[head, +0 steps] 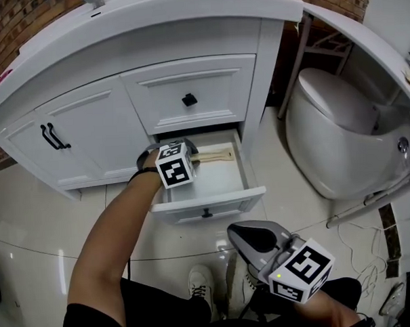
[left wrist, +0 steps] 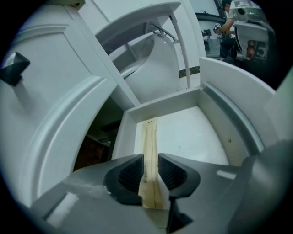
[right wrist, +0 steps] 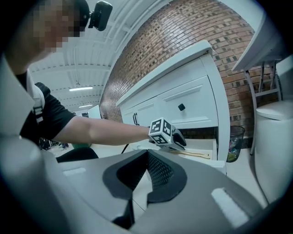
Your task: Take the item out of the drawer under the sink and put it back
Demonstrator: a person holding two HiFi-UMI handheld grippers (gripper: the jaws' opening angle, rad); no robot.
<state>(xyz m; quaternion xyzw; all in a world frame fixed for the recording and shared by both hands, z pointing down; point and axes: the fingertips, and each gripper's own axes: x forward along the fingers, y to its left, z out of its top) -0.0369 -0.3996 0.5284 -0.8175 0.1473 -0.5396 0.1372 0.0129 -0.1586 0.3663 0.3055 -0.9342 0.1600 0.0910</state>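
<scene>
Brick wall (head: 12, 29), glossy tiled floor (head: 31, 221), white toilet (head: 332, 120) (lid down).

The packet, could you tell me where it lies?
Head view, centre: the packet lies in the open drawer, towards its back, its near end between the left tool's open jaws.

There is one wrapped packet (head: 215, 155), one open drawer (head: 208, 204), one closed drawer (head: 208, 81), two cabinet doors (head: 95, 130) and one toilet (head: 339, 133).

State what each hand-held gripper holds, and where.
Nothing seems held. The left hand-held gripper straddles the packet near its end, jaws apart; the right hand-held gripper is shut, empty.
</scene>
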